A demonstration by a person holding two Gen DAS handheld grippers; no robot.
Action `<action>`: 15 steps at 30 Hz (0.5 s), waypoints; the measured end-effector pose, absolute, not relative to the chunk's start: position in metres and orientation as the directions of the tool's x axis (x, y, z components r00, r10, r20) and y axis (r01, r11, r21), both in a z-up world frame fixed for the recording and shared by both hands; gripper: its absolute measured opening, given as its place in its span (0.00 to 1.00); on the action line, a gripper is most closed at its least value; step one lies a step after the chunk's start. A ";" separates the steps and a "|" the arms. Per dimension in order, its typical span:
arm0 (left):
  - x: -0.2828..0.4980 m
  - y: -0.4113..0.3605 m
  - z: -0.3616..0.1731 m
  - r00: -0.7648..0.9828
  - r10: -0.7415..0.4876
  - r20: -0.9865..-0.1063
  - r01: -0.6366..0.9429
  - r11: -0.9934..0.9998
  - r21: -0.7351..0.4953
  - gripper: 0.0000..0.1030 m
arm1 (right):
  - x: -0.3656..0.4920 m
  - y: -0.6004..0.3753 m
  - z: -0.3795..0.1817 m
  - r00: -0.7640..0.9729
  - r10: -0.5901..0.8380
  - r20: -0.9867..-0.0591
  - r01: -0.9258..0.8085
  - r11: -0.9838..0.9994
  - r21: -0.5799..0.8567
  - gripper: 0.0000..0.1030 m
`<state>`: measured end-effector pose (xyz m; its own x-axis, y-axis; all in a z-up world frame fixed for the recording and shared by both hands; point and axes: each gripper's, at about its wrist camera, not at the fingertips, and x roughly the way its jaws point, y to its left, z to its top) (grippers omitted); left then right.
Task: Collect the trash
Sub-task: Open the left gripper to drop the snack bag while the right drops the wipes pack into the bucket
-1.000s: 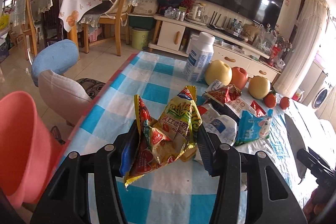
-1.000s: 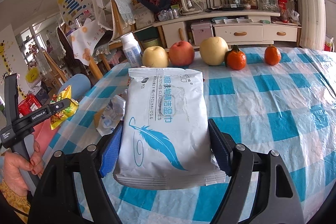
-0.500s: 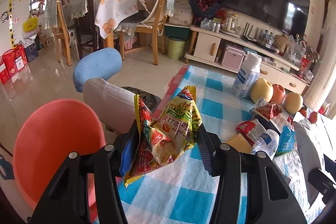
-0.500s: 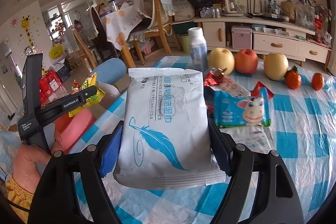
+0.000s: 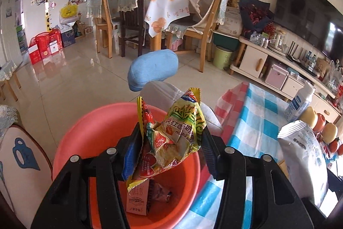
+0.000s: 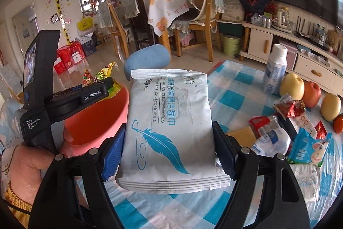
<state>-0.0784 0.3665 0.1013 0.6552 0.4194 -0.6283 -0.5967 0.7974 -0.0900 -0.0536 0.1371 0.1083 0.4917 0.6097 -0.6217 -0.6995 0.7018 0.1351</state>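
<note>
My left gripper (image 5: pixel 169 151) is shut on a crumpled yellow-green snack wrapper (image 5: pixel 173 136) and holds it above the open orange-red bin (image 5: pixel 85 134), which holds a few wrappers at its bottom. My right gripper (image 6: pixel 169 143) is shut on a white wet-wipe pack (image 6: pixel 169 121) with a blue feather print, over the table edge right of the bin (image 6: pixel 96 117). The left gripper (image 6: pixel 94 93) with its wrapper shows over the bin in the right wrist view. The wipe pack (image 5: pixel 304 156) shows at the right of the left wrist view.
The blue-checked table (image 6: pixel 231 104) carries several loose wrappers (image 6: pixel 270 134), a cartoon tissue pack (image 6: pixel 308 147), a white bottle (image 6: pixel 275 70), apples and oranges (image 6: pixel 310 91). A blue-cushioned stool (image 5: pixel 152 68) stands beyond the bin. Chairs and a TV cabinet stand farther back.
Both grippers swung left off the table. The left one with the snack wrapper now hangs over the bin; the right one with the wipe pack came up beside the bin.
</note>
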 end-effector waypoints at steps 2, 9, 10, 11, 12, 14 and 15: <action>-0.086 0.381 0.101 0.642 0.429 -0.636 -0.622 0.776 -0.105 0.52 | -0.056 0.158 0.107 0.476 0.613 -0.631 -0.724 0.680 0.115 0.74; -0.108 0.426 0.097 0.612 0.438 -0.659 -0.689 0.704 -0.172 0.52 | -0.064 0.224 0.106 0.436 0.620 -0.652 -0.798 0.602 0.040 0.74; -0.109 0.430 0.097 0.608 0.439 -0.661 -0.696 0.696 -0.178 0.52 | -0.064 0.233 0.104 0.430 0.620 -0.656 -0.805 0.592 0.032 0.74; -0.112 0.436 0.096 0.605 0.439 -0.665 -0.703 0.687 -0.185 0.52 | -0.066 0.240 0.103 0.426 0.620 -0.659 -0.811 0.584 0.025 0.74; -0.114 0.440 0.094 0.602 0.438 -0.668 -0.708 0.680 -0.191 0.52 | -0.067 0.248 0.101 0.421 0.620 -0.662 -0.818 0.575 0.018 0.75; -0.118 0.448 0.091 0.594 0.435 -0.676 -0.718 0.666 -0.203 0.52 | -0.069 0.261 0.097 0.410 0.619 -0.670 -0.829 0.559 0.009 0.75; -0.119 0.451 0.089 0.590 0.434 -0.681 -0.723 0.660 -0.207 0.52 | -0.070 0.269 0.095 0.402 0.616 -0.677 -0.836 0.548 0.002 0.75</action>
